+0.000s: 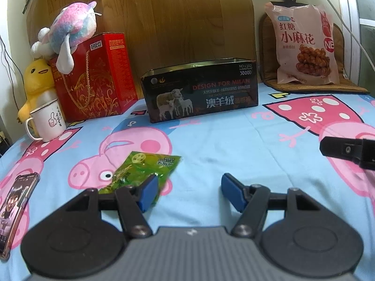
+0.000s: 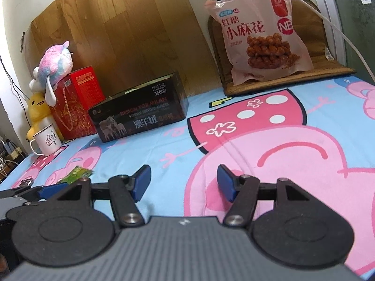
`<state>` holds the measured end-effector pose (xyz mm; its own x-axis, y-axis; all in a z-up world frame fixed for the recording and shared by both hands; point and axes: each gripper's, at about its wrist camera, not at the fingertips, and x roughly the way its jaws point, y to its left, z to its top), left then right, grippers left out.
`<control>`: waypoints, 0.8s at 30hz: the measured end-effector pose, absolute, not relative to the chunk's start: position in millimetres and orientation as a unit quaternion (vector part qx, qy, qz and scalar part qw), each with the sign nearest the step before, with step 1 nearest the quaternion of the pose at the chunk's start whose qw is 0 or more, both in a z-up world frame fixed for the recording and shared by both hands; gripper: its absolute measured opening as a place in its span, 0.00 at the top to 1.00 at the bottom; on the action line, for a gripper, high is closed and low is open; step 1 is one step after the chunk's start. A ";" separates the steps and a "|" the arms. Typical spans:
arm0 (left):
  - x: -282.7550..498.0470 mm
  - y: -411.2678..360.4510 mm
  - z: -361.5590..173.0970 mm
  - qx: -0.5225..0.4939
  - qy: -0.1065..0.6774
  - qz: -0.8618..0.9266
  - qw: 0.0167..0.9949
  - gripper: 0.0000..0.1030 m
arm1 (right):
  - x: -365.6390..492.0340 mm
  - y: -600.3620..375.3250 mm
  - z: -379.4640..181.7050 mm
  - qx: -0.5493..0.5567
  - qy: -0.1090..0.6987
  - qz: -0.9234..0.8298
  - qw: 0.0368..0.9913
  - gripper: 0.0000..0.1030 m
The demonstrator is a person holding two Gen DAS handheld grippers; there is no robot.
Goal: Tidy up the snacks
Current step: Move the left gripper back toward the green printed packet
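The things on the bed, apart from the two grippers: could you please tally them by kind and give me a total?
Snack packets: 2, the green packet and the pink bag
Boxes: 2, the red box and the black box
Soft toys: 2, the yellow duck and the pastel toy
Mugs: 1
Phones: 1
Total: 8

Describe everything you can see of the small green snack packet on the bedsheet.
The green snack packet is a small, glossy, crinkled plastic pouch with a round pale label and dark print near its top. It lies flat and slightly skewed on the cartoon-pig bedsheet. The open left gripper's blue left pad overlaps its near corner; whether they touch is unclear.
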<state>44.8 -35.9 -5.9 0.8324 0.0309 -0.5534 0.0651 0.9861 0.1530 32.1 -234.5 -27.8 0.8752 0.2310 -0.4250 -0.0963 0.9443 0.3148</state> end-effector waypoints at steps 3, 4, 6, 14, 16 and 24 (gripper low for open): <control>44.6 -36.6 -5.9 0.083 0.289 -0.009 0.954 0.39 | 33.0 -232.8 -28.0 0.142 0.237 0.085 0.957 0.37; 44.4 -37.2 -6.0 0.085 0.289 -0.008 0.954 0.39 | 34.0 -232.8 -28.1 0.142 0.239 0.086 0.957 0.37; 44.2 -38.1 -5.9 0.088 0.288 -0.007 0.954 0.39 | 35.2 -232.8 -28.2 0.143 0.242 0.087 0.956 0.37; 45.2 -39.4 -6.2 0.095 0.287 -0.004 0.953 0.37 | 31.2 -232.7 -27.2 0.145 0.233 0.093 0.957 0.37; 45.5 -39.8 -6.1 0.096 0.288 -0.003 0.953 0.37 | 31.7 -232.9 -27.4 0.147 0.235 0.095 0.956 0.37; 48.8 -34.1 -5.7 0.080 0.295 0.003 0.952 0.28 | 30.8 -231.7 -27.3 0.145 0.239 0.103 0.954 0.37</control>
<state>48.8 -34.1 -5.7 0.8258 0.0539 -0.5614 0.0407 0.9871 0.1547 30.8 -231.7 -27.3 0.8642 0.2667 -0.4266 -0.1279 0.9365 0.3265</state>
